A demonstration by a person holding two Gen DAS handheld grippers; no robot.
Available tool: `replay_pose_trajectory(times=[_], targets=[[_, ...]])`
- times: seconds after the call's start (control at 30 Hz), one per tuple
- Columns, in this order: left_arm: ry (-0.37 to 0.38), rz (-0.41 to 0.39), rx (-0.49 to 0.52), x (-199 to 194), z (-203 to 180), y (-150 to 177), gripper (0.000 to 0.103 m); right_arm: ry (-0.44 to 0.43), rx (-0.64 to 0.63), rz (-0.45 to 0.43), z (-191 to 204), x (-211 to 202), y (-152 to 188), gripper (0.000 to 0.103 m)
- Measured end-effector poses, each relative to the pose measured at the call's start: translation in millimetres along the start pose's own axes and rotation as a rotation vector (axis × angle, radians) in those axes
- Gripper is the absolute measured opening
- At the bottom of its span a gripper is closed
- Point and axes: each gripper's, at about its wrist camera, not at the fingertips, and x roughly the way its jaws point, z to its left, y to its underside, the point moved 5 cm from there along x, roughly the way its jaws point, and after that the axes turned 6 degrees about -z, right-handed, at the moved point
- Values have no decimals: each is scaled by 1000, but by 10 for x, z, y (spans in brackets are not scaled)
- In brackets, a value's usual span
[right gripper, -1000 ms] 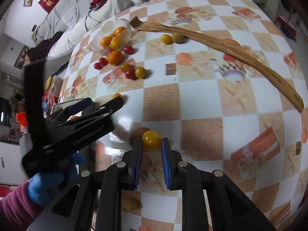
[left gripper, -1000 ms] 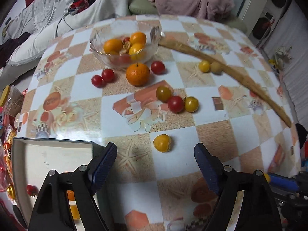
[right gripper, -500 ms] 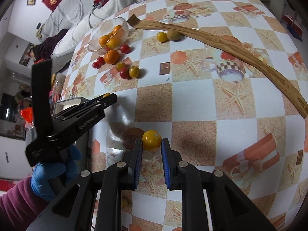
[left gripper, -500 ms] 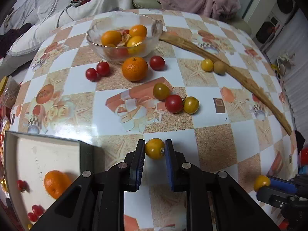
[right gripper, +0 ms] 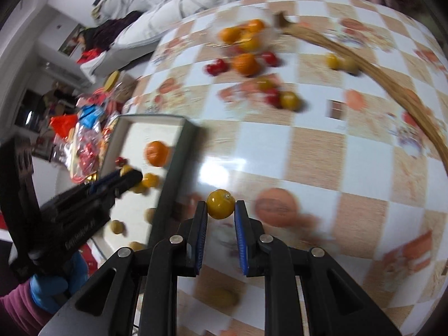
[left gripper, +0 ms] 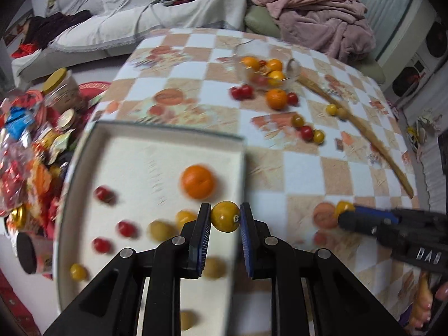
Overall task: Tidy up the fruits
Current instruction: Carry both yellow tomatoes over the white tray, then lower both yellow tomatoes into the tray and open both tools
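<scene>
My left gripper (left gripper: pixel 224 212) is shut on a yellow tomato (left gripper: pixel 224 219), held just above the right edge of the white tray (left gripper: pixel 168 129). In the tray lie an orange (left gripper: pixel 198 181) and several red and yellow tomatoes. My right gripper (right gripper: pixel 221 206) is shut on another yellow tomato (right gripper: pixel 220 203) over the table, just right of the tray (right gripper: pixel 179 147). The left wrist view shows that gripper (left gripper: pixel 343 215) at the right. On the far side of the table a glass bowl (left gripper: pixel 266 70) holds oranges, with an orange (left gripper: pixel 276 98) and loose tomatoes (left gripper: pixel 306 133) near it.
A long curved wooden strip (left gripper: pixel 364 130) lies across the table's right side. Snack packets and jars (left gripper: pixel 25 145) crowd the space left of the tray. A sofa with blankets (left gripper: pixel 316 8) stands behind the table. A blue-gloved hand (right gripper: pixel 47 288) holds the left gripper.
My left gripper shut on the yellow tomato, lifted it and carried it left over the tray. My right gripper, still gripping its tomato, moved left toward the tray.
</scene>
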Motion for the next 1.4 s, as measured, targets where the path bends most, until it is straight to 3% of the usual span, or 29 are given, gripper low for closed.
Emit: replay_pose_trajectory(times=[0.2,0.37,0.57,0.8,0.83,0.87,0.9,0.93,0.97,1.0,1.1,1.17,1.2,1.4], targets=[[-69,64,-37,16,581,350,22,-44,-68,37,635,337,-16,21],[-79,85,-38,110,804,485,22,-47,-104,66,1007,630,-91,21],[-74,98,-6,188,788,577,22,-30,-215,100,1407,1032,-301,21],[-79,111,-17,203,799,646,24,26,-292,180,1504,1437,-415,23],[-76,118,-18,205,799,667,34,35,-312,197,1513,1491,-406,23],[-78,116,-19,193,798,670,57,46,-327,219,1509,1547,-389,23],[-86,100,-23,159,806,670,69,52,-332,234,1493,1586,-373,23],[-98,71,-25,105,814,663,79,56,-333,256,1473,1635,-347,25],[-104,40,-23,41,812,647,79,52,-332,255,1470,1638,-333,26],[-99,38,-22,21,807,641,79,44,-333,250,1471,1628,-337,29],[-102,56,-14,-2,800,651,79,22,-331,257,1531,1609,-338,50],[-100,69,-13,-11,818,662,79,31,-348,227,1597,1523,-362,74],[-93,78,-20,-34,832,672,79,29,-352,212,1629,1480,-377,78],[-65,107,-40,-169,902,705,80,41,-312,167,1652,1118,-353,87]])
